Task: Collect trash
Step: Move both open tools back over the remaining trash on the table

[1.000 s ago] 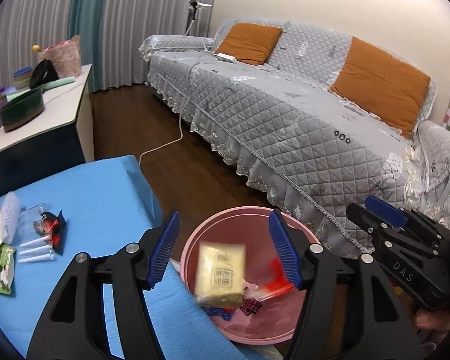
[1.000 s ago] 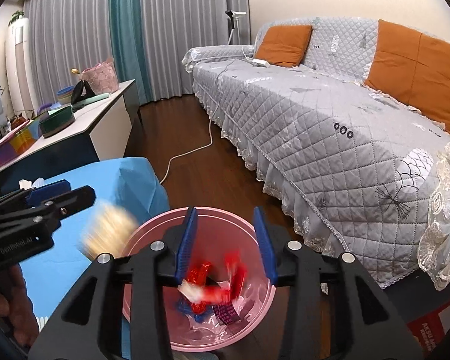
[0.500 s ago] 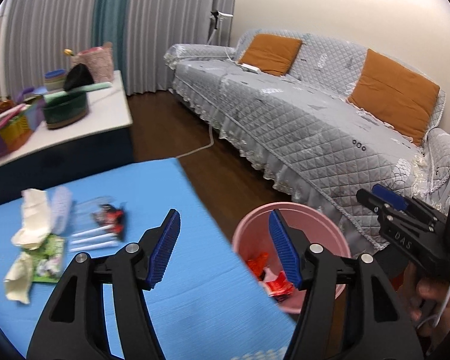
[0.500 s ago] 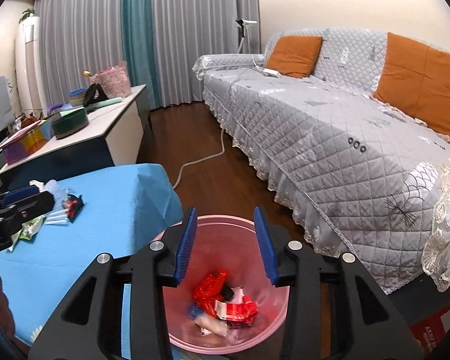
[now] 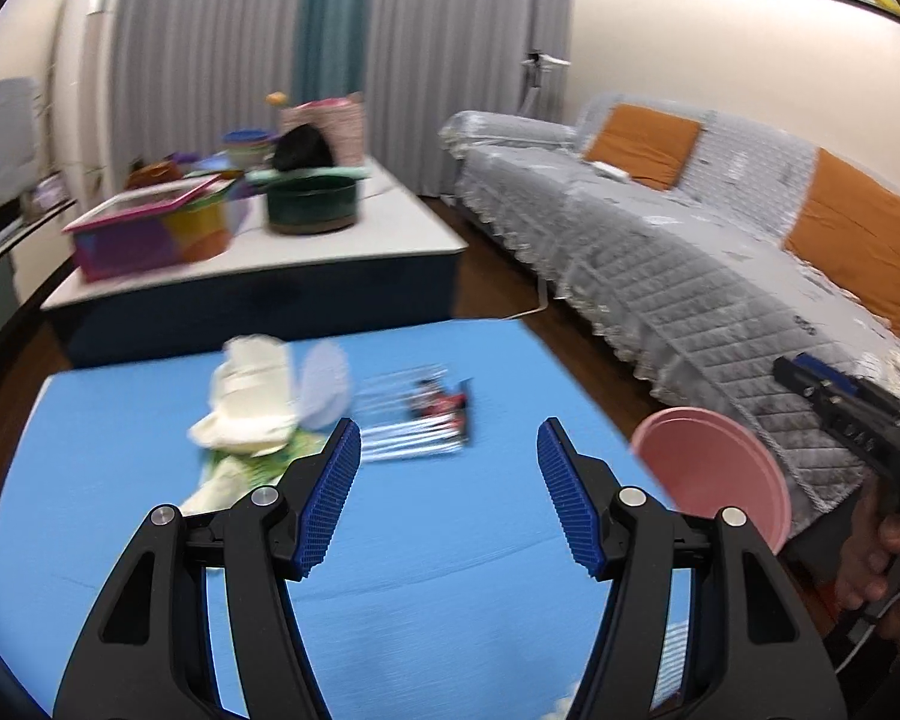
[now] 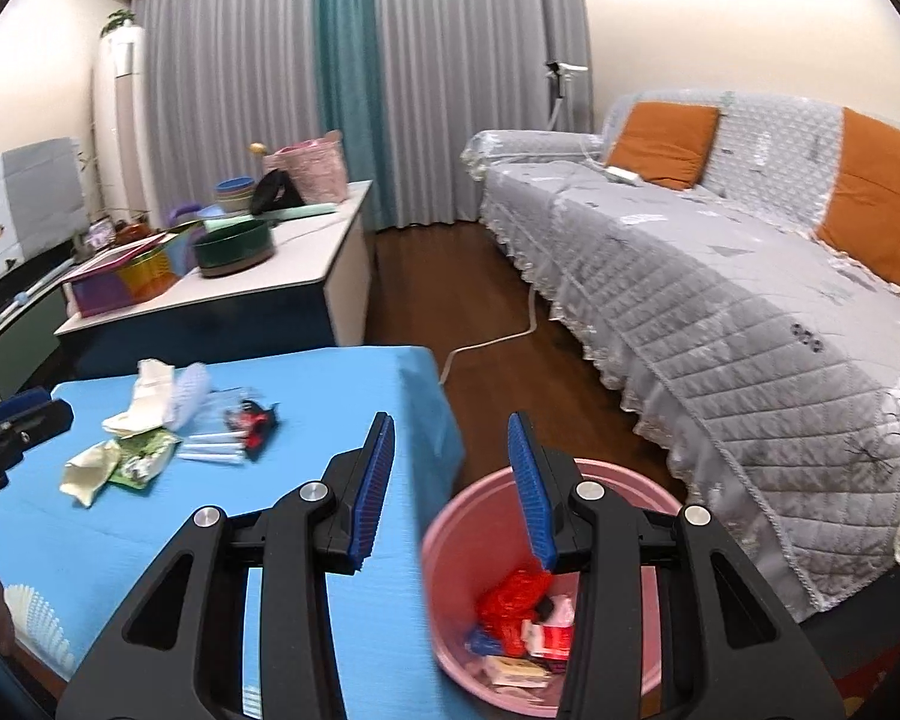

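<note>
A pink bin (image 6: 486, 546) stands on the floor beside the blue table (image 5: 438, 564); it holds red and yellow wrappers (image 6: 519, 600). The bin also shows in the left wrist view (image 5: 711, 468). On the table lie crumpled cream paper (image 5: 252, 396), a green wrapper (image 6: 144, 456), a clear packet with a red and black label (image 5: 423, 414) and white sticks (image 6: 210, 450). My left gripper (image 5: 449, 495) is open and empty above the table, near the trash. My right gripper (image 6: 450, 489) is open and empty above the bin's left rim.
A grey quilted sofa (image 6: 720, 276) with orange cushions runs along the right. A white low cabinet (image 5: 258, 252) behind the table carries a green bowl (image 5: 312, 204) and coloured boxes. A white cable (image 6: 498, 336) lies on the wood floor. A white paper cup (image 6: 33, 621) sits at the table's near edge.
A yellow packet dropped from my left gripper into the bin. The left gripper then swung left from over the bin to over the table. The right gripper rose slightly and turned left.
</note>
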`<state>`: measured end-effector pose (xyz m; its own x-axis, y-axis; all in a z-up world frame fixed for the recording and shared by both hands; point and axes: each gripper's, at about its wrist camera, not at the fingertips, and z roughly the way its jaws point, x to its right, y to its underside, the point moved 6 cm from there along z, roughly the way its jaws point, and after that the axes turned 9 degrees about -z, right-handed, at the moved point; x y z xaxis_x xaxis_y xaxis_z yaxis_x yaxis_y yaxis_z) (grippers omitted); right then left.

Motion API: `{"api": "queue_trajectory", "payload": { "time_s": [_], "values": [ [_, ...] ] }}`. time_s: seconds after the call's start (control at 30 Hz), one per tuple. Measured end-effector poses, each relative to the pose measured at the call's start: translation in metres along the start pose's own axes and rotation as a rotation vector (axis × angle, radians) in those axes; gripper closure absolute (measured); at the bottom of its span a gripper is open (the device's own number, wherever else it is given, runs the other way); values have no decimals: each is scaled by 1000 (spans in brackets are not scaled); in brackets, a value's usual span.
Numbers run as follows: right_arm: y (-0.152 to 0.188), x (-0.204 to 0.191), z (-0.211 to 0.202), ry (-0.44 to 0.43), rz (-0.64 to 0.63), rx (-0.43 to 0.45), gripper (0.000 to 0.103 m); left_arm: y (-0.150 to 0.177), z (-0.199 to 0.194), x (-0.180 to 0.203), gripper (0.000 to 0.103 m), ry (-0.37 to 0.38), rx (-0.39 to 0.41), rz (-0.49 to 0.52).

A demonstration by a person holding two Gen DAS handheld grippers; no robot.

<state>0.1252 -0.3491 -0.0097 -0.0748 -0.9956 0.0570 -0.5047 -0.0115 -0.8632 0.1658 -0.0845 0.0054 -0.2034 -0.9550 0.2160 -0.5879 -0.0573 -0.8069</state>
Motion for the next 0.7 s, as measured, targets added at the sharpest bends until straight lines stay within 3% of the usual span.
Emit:
{"api": "queue_trajectory", "payload": {
  "time_s": [0.27,0.7],
  "values": [
    [-11,-55,18,-91,-18,-8,65,10,0,-74,43,-107,-8,-114],
    [-8,-124,57,-187,-106,-53,67,21,24,-135,43,-213,-54,-226]
  ]
}}
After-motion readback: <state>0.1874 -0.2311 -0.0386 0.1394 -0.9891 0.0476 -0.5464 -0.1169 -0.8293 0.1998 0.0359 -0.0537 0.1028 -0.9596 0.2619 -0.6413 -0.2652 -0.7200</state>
